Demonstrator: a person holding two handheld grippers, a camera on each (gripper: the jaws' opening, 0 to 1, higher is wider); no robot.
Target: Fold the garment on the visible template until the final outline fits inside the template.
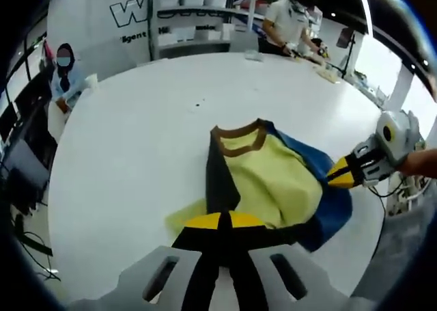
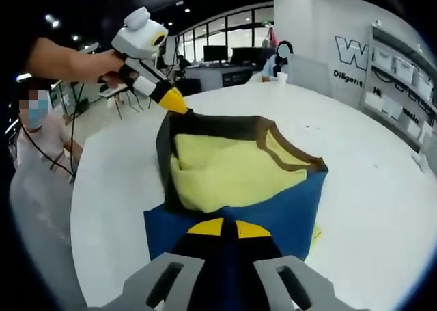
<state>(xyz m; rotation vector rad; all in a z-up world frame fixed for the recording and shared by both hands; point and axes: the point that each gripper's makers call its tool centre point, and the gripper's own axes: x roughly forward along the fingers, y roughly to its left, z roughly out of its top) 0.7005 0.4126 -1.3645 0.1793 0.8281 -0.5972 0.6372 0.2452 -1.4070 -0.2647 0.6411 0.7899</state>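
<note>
Garment [image 1: 266, 178], pinched by left claw [image 1: 220, 222], right claw [image 2: 229, 229]

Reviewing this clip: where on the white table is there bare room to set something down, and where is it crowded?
The white round table lies bare between the yellow, blue and black garment and its far edge near the shelving. In the right gripper view it is also bare beside the brown collar. The crowded part is the garment, where the left gripper and right gripper both clamp it.

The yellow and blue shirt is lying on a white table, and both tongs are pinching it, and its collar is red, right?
Almost. The shirt lies on the white table and both tongs, left and right, pinch it, but the collar is brown, not red. The right gripper view shows it.
</note>
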